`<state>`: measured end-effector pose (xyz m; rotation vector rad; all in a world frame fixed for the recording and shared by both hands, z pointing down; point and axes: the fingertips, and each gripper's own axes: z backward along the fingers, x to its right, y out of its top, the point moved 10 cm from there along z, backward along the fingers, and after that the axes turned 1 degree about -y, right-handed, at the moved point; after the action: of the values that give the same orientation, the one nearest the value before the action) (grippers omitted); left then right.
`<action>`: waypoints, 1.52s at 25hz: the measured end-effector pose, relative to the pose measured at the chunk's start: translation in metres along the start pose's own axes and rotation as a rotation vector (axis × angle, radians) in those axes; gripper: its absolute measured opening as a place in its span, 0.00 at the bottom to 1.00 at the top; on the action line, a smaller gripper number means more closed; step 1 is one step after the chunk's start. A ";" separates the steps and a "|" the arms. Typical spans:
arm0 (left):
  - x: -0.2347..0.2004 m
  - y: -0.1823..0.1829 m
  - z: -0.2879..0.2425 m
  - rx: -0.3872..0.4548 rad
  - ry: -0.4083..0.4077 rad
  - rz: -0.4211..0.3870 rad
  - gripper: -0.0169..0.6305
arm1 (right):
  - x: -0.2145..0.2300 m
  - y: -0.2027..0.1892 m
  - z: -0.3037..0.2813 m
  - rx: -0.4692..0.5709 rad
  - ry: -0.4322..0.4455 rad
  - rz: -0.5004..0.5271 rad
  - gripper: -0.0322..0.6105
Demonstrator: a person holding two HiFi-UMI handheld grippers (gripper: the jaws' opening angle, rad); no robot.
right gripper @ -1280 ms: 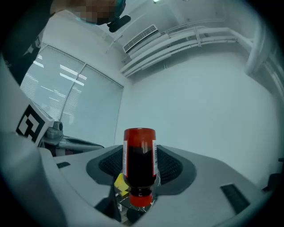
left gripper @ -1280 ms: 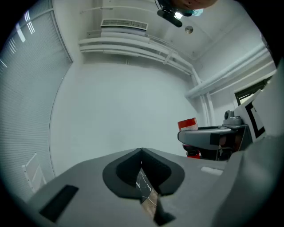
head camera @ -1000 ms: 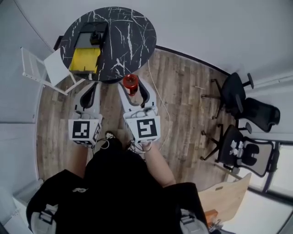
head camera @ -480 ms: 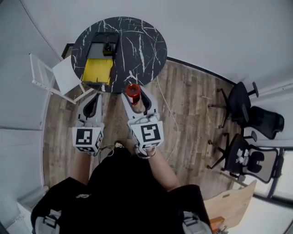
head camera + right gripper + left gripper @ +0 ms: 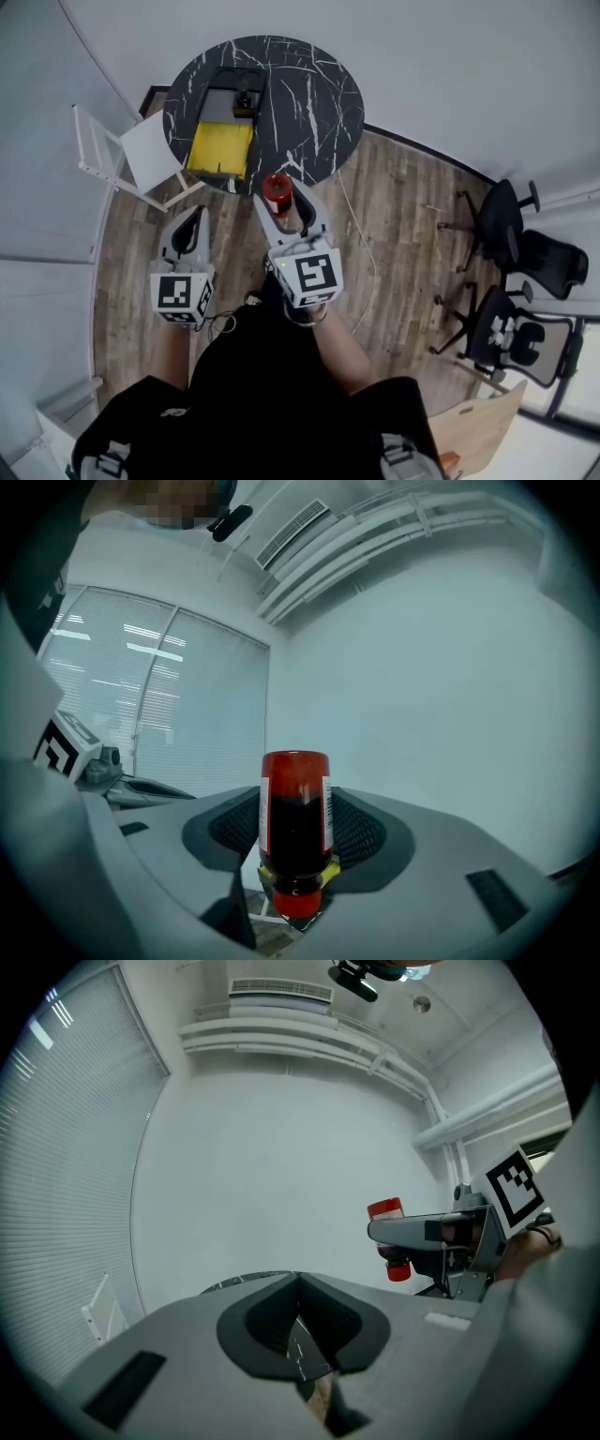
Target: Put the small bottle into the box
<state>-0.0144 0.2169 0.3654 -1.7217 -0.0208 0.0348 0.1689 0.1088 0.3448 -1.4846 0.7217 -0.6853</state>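
Two handheld grippers hang side by side above the wood-plank floor, just short of a round black marble-patterned table. The right gripper has its jaws set fairly wide and pressed against the sides of a small bottle of dark red liquid. The bottle is held upside down: its red cap points down below a yellow ring at the neck, its flat red base faces up, and strips of white label run down both sides of the dark body. In the head view it shows as a red disc right at the table's near edge, held in the air and touching nothing but the pads.

A dark open box with a yellow flap lies on the left part of the table, the flap reaching the near edge. The bottle sits just to the right of that flap, outside the box and apart from it.

The left gripper is lower and to the left, its jaws closed together with nothing between them. A white chair stands beside the table on the left
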 end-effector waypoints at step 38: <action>-0.123 -0.017 -0.213 -0.303 0.024 -0.049 0.02 | 0.110 -0.056 -0.227 -0.104 0.123 -0.140 0.38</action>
<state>-0.1293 0.0046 0.4154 -2.0235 -0.0528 -0.0263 0.0618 -0.1172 0.4087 -1.6098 0.7613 -0.8622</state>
